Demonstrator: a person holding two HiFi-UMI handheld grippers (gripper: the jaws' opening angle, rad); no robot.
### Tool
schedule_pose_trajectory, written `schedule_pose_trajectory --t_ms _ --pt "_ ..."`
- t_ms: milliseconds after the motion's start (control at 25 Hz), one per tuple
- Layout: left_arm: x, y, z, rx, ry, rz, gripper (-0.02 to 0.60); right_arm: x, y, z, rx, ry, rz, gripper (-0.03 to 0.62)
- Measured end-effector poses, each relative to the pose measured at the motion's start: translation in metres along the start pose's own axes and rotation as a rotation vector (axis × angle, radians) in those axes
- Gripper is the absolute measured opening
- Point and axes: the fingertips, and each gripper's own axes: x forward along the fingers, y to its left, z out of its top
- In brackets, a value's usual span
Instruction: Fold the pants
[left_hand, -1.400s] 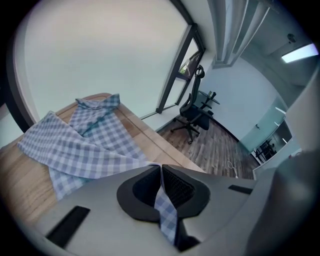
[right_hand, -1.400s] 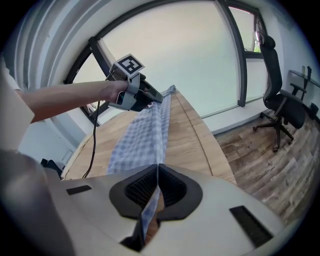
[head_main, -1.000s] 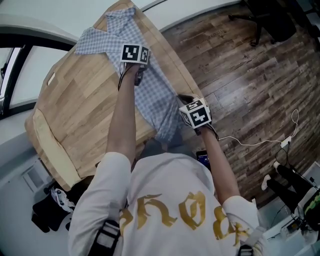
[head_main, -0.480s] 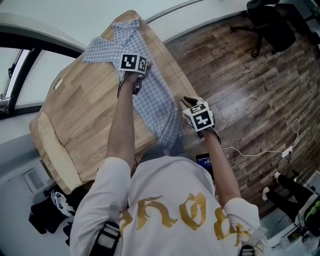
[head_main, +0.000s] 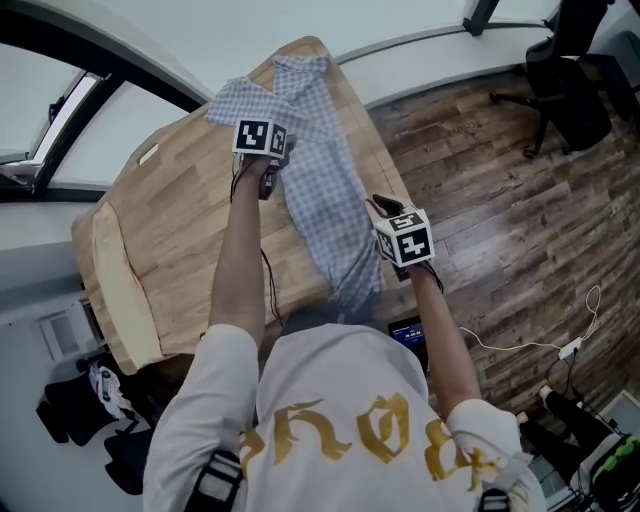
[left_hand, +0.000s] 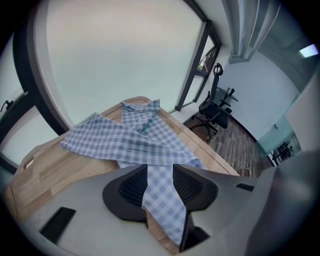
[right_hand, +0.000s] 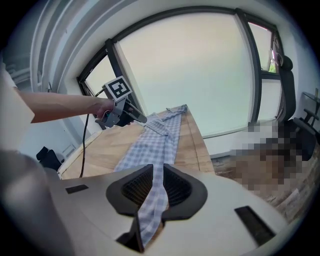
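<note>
The blue-and-white checked pants (head_main: 325, 190) lie in a long strip on the wooden table (head_main: 180, 230), with the near end hanging over the front edge. My left gripper (head_main: 268, 188) hovers over their left edge; its jaws have just been opening. In the left gripper view the cloth (left_hand: 125, 140) shows through the gap of the left gripper (left_hand: 160, 170), and the pads do not press it. My right gripper (head_main: 374, 203) hangs above the pants' right edge. Its jaws have just parted, then narrowed a little; the right gripper (right_hand: 158, 172) has the cloth (right_hand: 150, 145) showing in its gap.
A pale padded strip (head_main: 120, 290) runs along the table's left edge. Right of the table is wood floor with an office chair (head_main: 565, 80) and a white cable (head_main: 520, 345). A dark phone-like thing (head_main: 407, 330) lies by the person's right arm; dark bags (head_main: 90, 400) sit lower left.
Both grippers have lifted off the pants and let go. The left one now stands at the cloth's left edge. The pants stay flat on the table.
</note>
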Motion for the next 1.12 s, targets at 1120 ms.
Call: schedule_pose_trajectory --t_ms 1120 --pt "0.024 0.27 0.006 -0.274 -0.083 0.119 0.164 0.225 0.061 0.169 -0.158 0.026 0.081 0.102"
